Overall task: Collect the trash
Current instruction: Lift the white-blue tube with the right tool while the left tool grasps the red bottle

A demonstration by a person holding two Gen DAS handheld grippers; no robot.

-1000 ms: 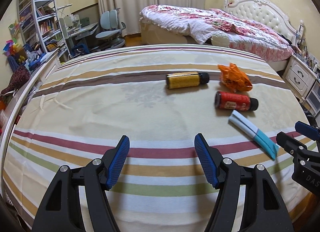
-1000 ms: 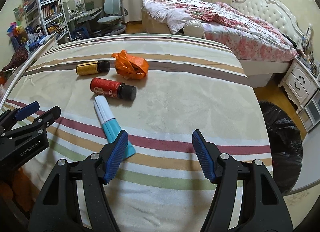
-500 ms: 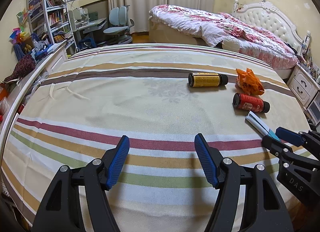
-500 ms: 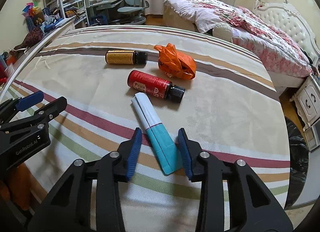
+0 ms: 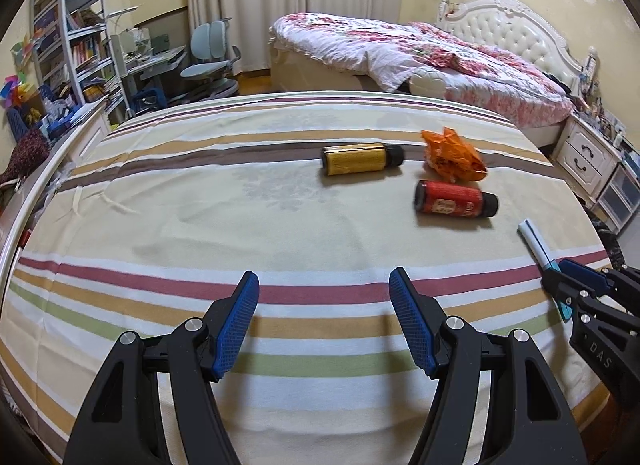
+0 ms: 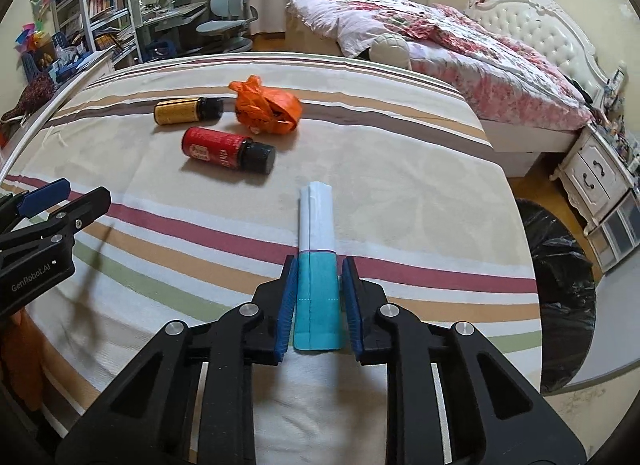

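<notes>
Right gripper [image 6: 318, 297] fingers clamped on teal-and-white packet [image 6: 316, 265], lying on bed [image 6: 400, 201]; left gripper [image 5: 324, 321] fingers half-open, empty.

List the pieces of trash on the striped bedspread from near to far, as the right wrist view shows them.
White and teal packet → red bottle → yellow bottle → orange plastic bag

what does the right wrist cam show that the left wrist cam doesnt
Only the right wrist view shows the right tongs shut on the teal end of the white and teal packet, plus the black trash bag on the floor. Only the left view shows the left tongs open and empty. Both show the yellow bottle, red bottle and orange bag.
</notes>
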